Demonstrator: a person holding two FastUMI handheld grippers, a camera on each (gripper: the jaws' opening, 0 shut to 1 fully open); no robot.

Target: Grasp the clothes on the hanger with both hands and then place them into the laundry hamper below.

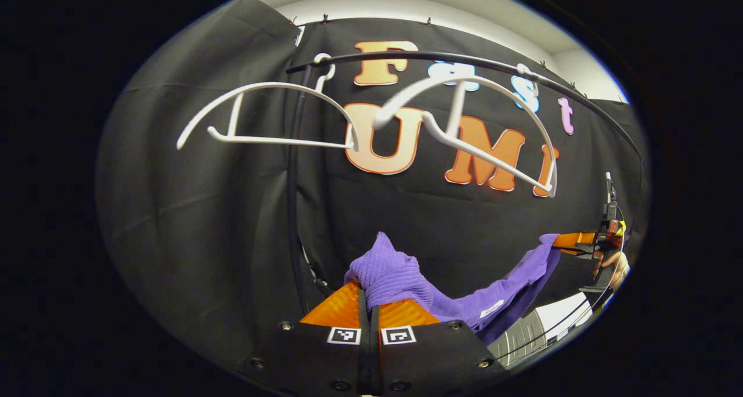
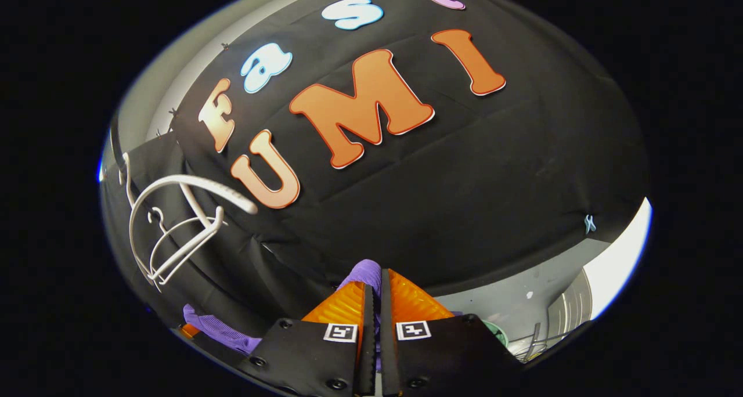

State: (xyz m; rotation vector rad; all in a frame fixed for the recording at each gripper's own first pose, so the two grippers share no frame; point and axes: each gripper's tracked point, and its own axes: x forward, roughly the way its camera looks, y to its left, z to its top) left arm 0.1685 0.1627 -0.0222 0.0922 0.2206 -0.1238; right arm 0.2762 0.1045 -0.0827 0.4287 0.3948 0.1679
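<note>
The purple garment point(image 1: 464, 304) is already off the white hangers point(image 1: 464, 124), which hang bare on the rail point(image 1: 441, 57) above. The left gripper point(image 1: 370, 295) has its jaws clamped on one bunched end; the right gripper point(image 2: 375, 295) has its jaws clamped on the other. The cloth sags between them. Lowering it into the hamper remains, judging by this.

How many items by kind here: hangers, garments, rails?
White hangers: 2, first and second
Purple garment: 1, off the hangers, pinched at each end
Black rail: 1
Total: 4
</note>
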